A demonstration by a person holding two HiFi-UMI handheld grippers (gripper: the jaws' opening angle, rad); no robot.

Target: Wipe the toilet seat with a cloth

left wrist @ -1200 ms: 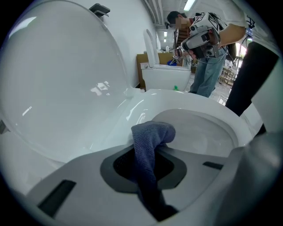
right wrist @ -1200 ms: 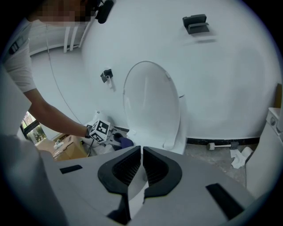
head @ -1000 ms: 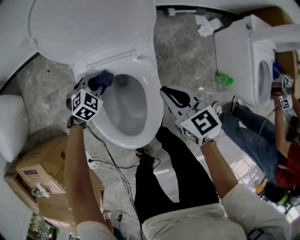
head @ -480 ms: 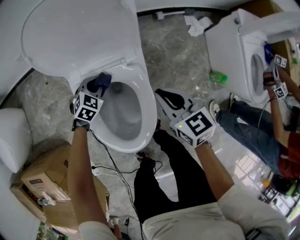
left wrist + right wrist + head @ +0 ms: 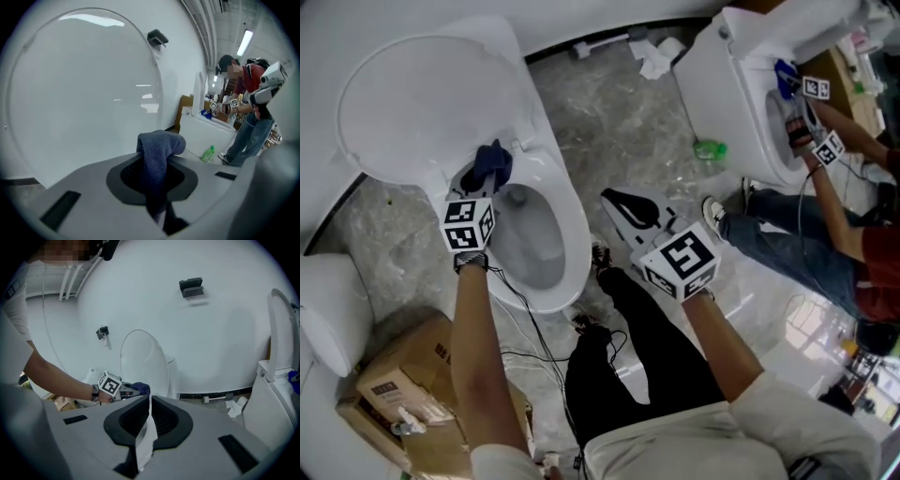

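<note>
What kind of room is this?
Probably not a home bathroom, more like a practice room with toilets. One toilet has its lid up, a second toilet stands nearby with another person at it, and a cardboard box sits on the floor.

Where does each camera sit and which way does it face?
Head view: on the head, steeply down at toilet seat; left forearm, right forearm, left gripper, right gripper, legs.
Left gripper view: rides that gripper, faces the raised lid; own jaws shut on blue cloth.
Right gripper view: rides that gripper, faces lid and wall; own jaws, left forearm.
Shared: both gripper views show cloth and lid.
</note>
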